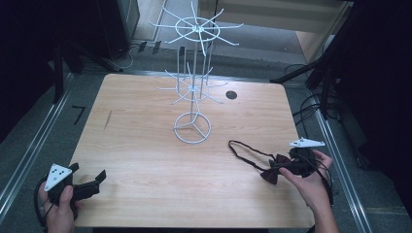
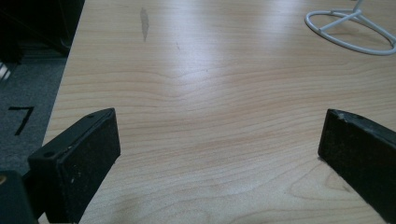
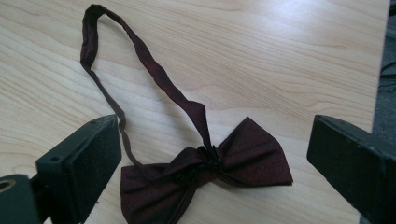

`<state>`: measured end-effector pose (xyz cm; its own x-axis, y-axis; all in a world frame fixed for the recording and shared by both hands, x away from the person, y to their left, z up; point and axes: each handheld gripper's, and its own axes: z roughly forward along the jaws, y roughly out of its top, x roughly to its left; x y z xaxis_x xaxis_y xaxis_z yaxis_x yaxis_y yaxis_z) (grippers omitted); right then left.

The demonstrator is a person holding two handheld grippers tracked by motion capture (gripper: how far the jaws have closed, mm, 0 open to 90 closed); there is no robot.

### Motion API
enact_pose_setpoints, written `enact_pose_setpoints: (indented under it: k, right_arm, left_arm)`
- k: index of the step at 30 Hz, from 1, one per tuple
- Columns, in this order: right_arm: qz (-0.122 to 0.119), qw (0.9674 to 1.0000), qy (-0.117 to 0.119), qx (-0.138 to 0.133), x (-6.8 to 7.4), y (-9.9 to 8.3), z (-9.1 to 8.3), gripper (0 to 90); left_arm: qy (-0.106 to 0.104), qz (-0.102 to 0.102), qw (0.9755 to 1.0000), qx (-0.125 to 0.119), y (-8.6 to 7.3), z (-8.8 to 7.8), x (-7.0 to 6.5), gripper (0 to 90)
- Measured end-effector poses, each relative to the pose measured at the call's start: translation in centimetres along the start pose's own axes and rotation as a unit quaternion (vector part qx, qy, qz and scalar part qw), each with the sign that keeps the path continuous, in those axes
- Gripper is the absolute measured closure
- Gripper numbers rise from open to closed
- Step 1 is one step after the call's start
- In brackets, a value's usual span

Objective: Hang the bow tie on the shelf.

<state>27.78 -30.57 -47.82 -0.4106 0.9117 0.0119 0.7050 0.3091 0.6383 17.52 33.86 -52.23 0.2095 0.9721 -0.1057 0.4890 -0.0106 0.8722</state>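
Down on the near right part of the light wooden table [image 1: 145, 145], a dark maroon fabric bow tie [image 3: 205, 172] lies flat, its thin neck strap [image 3: 140, 60] looping away to the far left of the bow. The right gripper [image 3: 212, 154] sits over the bow with its two black jaws spread wide, one on each side of the cloth, and neither pad presses on it; the strap passes just beside the left pad. In the high view the right gripper [image 1: 284, 167] is in the person's right hand [image 1: 311, 182]. At the near left corner, the left gripper [image 1: 90, 184] rests low with its jaws wide apart over bare wood. Farther back, at the table's middle, stands a white wire display stand [image 1: 194, 77] on a ring-shaped base [image 1: 192, 127].
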Motion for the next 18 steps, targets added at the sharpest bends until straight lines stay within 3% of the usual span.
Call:
enact_pose_setpoints:
  k: [6, 10, 12, 18]
  right_arm:
    - [-0.021, 0.9992, 0.003, 0.034, -0.1, 1.4, 1.5, 1.5]
    - [-0.043, 0.9965, 0.011, 0.071, 0.1, 2.2, 2.6, 1.5]
    - [-0.048, 0.9958, 0.014, 0.077, 0.2, 2.4, 2.7, 1.5]
    - [-0.06, 0.9918, 0.045, 0.104, 0.8, 3.2, 3.7, 1.3]
  left_arm:
    - [0.001, -0.001, 1.0, 0.001, 0.0, 0.0, 0.0, 0.0]
    - [-0.002, 0.001, 1.0, 0.005, 0.0, 0.0, 0.1, 0.0]
    - [-0.002, 0.0, 1.0, 0.005, 0.0, 0.0, 0.1, 0.0]
    - [-0.002, -0.002, 1.0, 0.003, 0.0, 0.0, 0.1, 0.0]
